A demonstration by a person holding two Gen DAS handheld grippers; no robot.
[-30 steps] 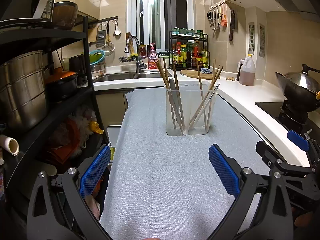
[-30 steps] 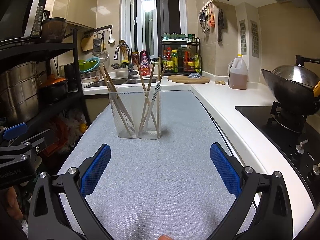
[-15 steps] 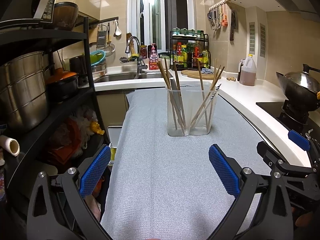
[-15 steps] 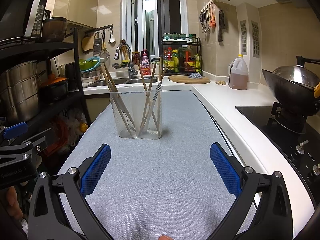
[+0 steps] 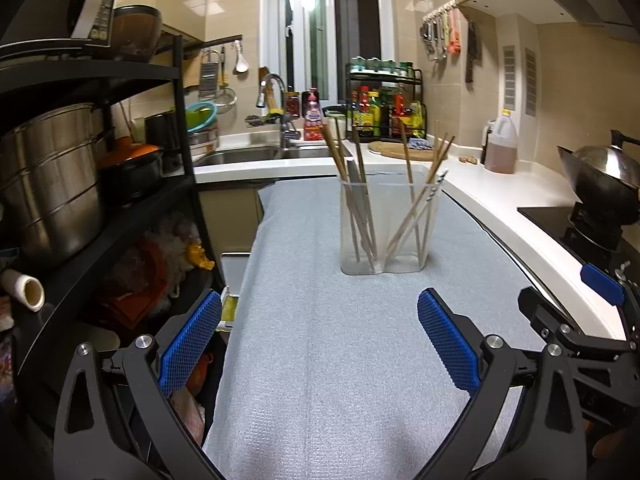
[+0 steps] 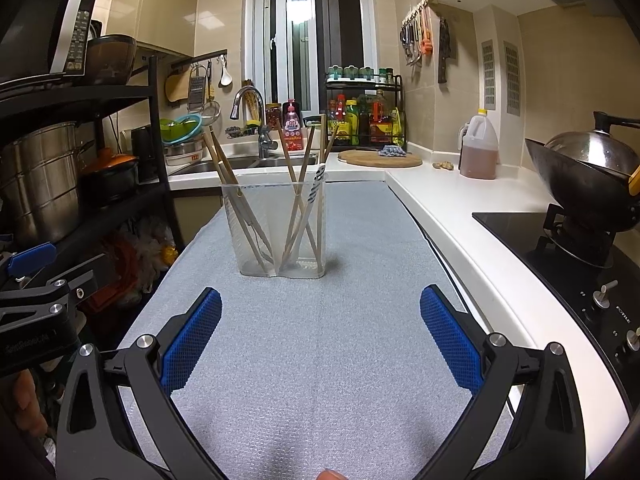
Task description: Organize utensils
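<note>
Barely any change from half a second ago — both views sit a touch closer to the clear plastic utensil holder (image 5: 387, 224), nothing else has shifted. Left gripper (image 5: 318, 338) fingers spread wide, nothing between them; right gripper (image 6: 320, 334) the same. Holder stands upright on the grey mat (image 5: 340, 360), well ahead of both sets of fingertips, roughly centred between them. Two compartments — wooden chopsticks (image 6: 298, 196) lean crossed in each, plus one white patterned utensil (image 6: 316, 184) in the right-hand side.
</note>
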